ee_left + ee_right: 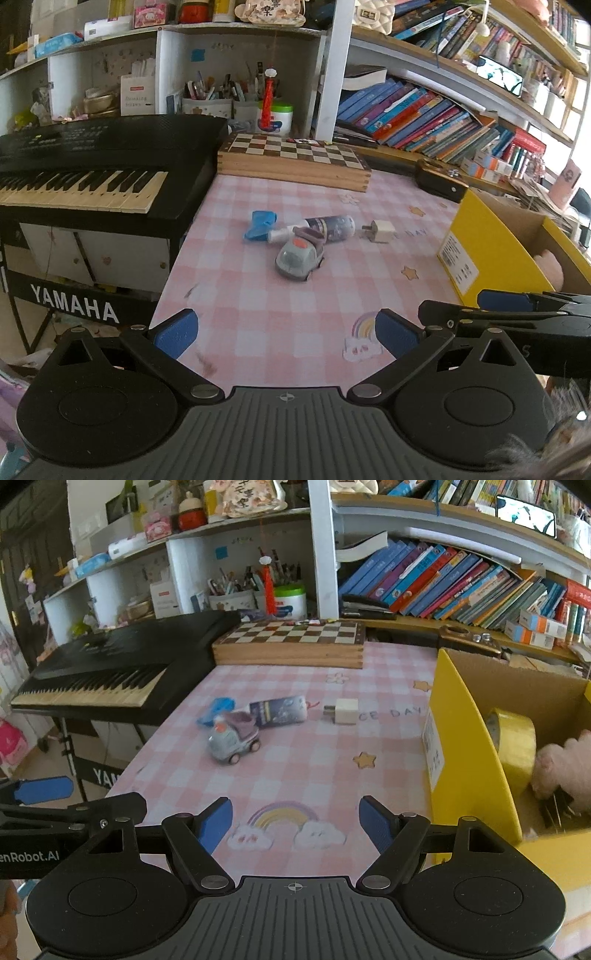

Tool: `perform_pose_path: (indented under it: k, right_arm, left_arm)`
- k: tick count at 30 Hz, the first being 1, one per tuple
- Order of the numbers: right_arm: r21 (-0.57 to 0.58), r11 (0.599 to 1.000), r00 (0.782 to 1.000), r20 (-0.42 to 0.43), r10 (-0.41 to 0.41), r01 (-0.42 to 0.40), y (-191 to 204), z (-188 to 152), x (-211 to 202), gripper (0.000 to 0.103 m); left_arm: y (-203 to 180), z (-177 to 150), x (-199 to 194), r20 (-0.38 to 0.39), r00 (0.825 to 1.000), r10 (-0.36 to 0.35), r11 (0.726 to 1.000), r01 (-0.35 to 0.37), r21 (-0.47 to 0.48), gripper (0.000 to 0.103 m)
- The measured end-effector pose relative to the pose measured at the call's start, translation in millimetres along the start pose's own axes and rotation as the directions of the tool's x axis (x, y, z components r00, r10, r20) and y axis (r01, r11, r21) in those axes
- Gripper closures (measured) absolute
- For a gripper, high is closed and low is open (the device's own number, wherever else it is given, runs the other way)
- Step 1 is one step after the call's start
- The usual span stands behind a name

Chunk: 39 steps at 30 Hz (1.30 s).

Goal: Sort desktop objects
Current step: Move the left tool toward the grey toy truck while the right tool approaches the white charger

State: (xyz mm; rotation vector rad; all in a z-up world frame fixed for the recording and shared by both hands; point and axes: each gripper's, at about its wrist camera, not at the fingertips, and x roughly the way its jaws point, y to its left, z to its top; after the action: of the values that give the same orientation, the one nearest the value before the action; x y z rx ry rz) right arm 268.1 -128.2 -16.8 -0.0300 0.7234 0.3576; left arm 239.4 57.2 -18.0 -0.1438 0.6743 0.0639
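On the pink checked tablecloth [258,295] lie a grey toy truck [300,258], a small dark-labelled bottle [325,227], a crumpled blue item [258,225] and a white plug adapter [380,230]. My left gripper [286,334] hangs open and empty over the near table edge, well short of them. In the right wrist view the same truck [233,740], bottle [279,710], blue item [216,709] and adapter [343,710] lie ahead of my right gripper [295,823], which is open with nothing between its blue pads. Each gripper's fingers show at the side of the other's view.
A yellow cardboard box [469,746] stands at the right, holding a yellow tape roll [517,746] and a pink plush [565,764]. A black keyboard [92,166] borders the table on the left. A wooden chessboard box [295,155] and bookshelves [424,114] sit behind.
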Motion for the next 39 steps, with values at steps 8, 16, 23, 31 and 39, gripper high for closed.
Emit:
perform_pose_path:
  k: [8, 16, 23, 31, 39]
  right_arm:
    - [0.03, 0.999, 1.0, -0.001, 0.015, -0.015, -16.6, 25.7, 26.9, 0.025]
    - [0.032, 0.999, 0.999, 0.001, 0.032, -0.032, -22.9, 53.9, 55.3, 0.019]
    - [0.036, 0.998, 0.997, -0.034, 0.062, -0.061, -24.7, 69.8, 84.2, 0.019]
    - [0.073, 0.996, 0.996, -0.072, 0.047, -0.041, -30.6, 78.5, 110.1, 0.019]
    - [0.083, 0.995, 0.993, -0.108, -0.049, 0.058, -39.6, 84.1, 147.6, 0.019]
  left_arm:
    - [-6.1, 16.8, 28.2, -0.006, 1.0, 0.025, 1.0, -0.025, -0.009, 0.0]
    - [-10.1, 32.1, 57.6, -0.015, 0.999, 0.042, 0.999, -0.042, -0.004, 0.0]
    - [-11.5, 42.9, 83.0, -0.018, 0.998, 0.059, 0.998, -0.059, 0.018, 0.001]
    - [-20.2, 49.3, 121.1, -0.04, 0.999, 0.02, 0.998, -0.017, 0.058, 0.016]
    - [-30.9, 50.6, 162.7, -0.11, 0.993, 0.03, 0.993, -0.017, 0.119, 0.047]
